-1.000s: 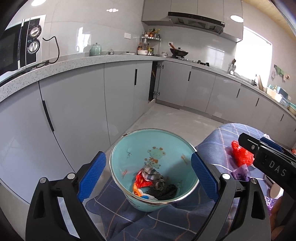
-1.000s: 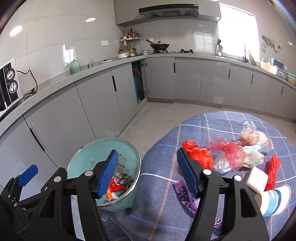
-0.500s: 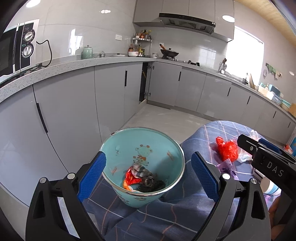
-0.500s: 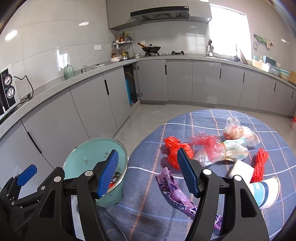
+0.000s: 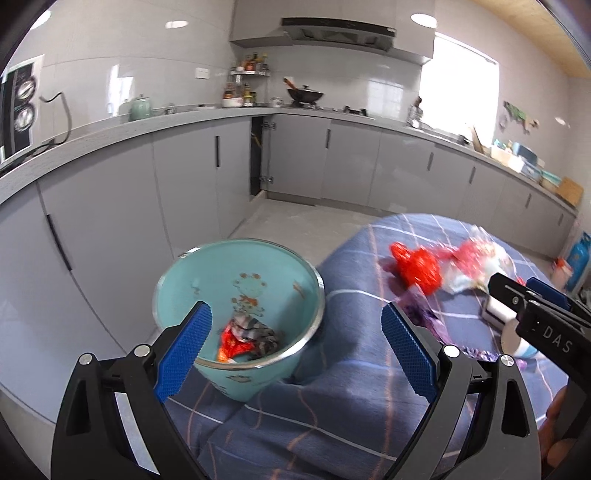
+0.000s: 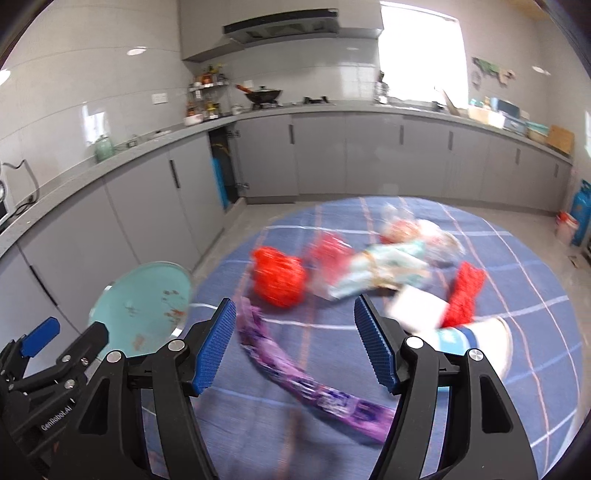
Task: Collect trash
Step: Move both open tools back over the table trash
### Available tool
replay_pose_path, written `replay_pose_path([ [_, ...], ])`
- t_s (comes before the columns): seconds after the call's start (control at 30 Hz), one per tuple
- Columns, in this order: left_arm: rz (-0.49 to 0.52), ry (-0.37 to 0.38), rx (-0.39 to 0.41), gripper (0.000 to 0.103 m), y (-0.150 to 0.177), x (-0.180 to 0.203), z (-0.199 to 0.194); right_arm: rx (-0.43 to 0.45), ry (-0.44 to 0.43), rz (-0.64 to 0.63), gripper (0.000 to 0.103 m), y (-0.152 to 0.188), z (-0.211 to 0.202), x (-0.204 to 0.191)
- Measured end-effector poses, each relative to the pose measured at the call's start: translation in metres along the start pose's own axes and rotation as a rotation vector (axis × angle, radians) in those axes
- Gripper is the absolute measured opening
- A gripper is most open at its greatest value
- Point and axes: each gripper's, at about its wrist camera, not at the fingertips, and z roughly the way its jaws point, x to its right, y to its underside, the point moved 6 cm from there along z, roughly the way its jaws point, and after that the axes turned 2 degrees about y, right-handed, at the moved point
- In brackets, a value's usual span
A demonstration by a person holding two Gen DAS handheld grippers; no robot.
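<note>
Ribbed blue pads of the left gripper (image 5: 295,343) gape wide over a round teal bin (image 5: 240,306) beside the checked cloth (image 5: 332,417), while the right gripper (image 6: 295,347), equally wide, hovers above a crinkly purple wrapper (image 6: 295,373) and red bag (image 6: 279,280) in a grey kitchen

A home kitchen: grey cabinets (image 5: 192,173) run under a long speckled counter (image 5: 110,129), a wok (image 5: 304,95) sits on the hob beneath a range hood (image 5: 336,33), with a spice rack (image 5: 247,79), a kettle (image 5: 140,109) and a microwave (image 5: 18,110) along the tiled wall.
</note>
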Motion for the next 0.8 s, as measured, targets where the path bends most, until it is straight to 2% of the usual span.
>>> replay_pose_path([
  [0.27,0.053,0.089,-0.050,0.091,0.012,0.045,0.016,-0.004,0.101,0.071,0.067,0.015,-0.005,0.062],
  [0.4,0.082,0.100,-0.045,0.091,0.011,0.069,0.026,-0.002,0.140,0.118,0.067,0.022,-0.010,0.090],
  [0.5,0.117,0.113,-0.052,0.091,0.013,0.089,0.034,-0.001,0.174,0.153,0.071,0.026,-0.014,0.111],
  [0.63,0.154,0.141,-0.072,0.091,0.018,0.120,0.046,-0.009,0.207,0.193,0.072,0.032,-0.015,0.135],
  [0.8,0.140,0.161,-0.139,0.091,0.027,0.137,0.062,-0.019,0.222,0.235,0.078,0.040,-0.015,0.156],
])
